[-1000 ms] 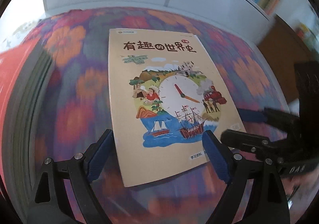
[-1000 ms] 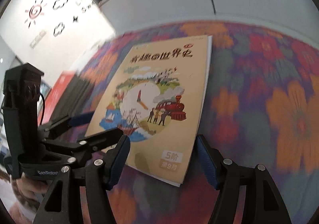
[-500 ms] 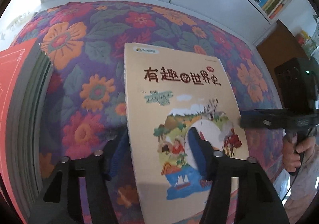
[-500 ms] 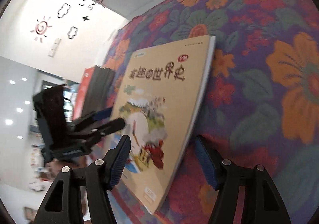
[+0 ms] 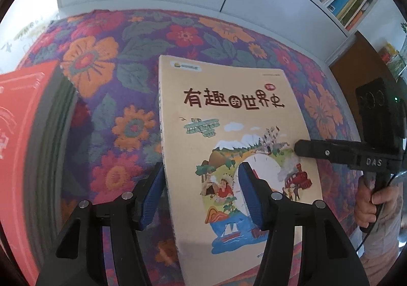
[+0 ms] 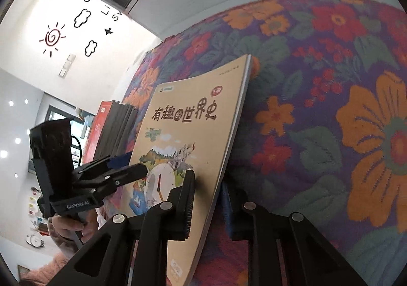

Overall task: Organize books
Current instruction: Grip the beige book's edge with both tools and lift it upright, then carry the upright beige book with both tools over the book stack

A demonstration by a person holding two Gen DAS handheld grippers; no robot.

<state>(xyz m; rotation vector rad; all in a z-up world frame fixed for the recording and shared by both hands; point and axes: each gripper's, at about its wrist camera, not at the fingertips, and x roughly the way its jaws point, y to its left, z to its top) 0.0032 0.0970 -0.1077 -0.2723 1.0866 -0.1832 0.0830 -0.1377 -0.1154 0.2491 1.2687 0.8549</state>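
Left gripper (image 5: 201, 194) clamps tan book (image 5: 236, 148); right gripper (image 6: 207, 207) closing on it

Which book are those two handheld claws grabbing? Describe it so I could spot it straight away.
Find the table under the bright floral cloth. Beside a row of dark books with a red cover at its end, one tan book is tilted up off the cloth between the two grippers. Its cover alone shows a cartoon clock, train and ships under brown Chinese lettering.
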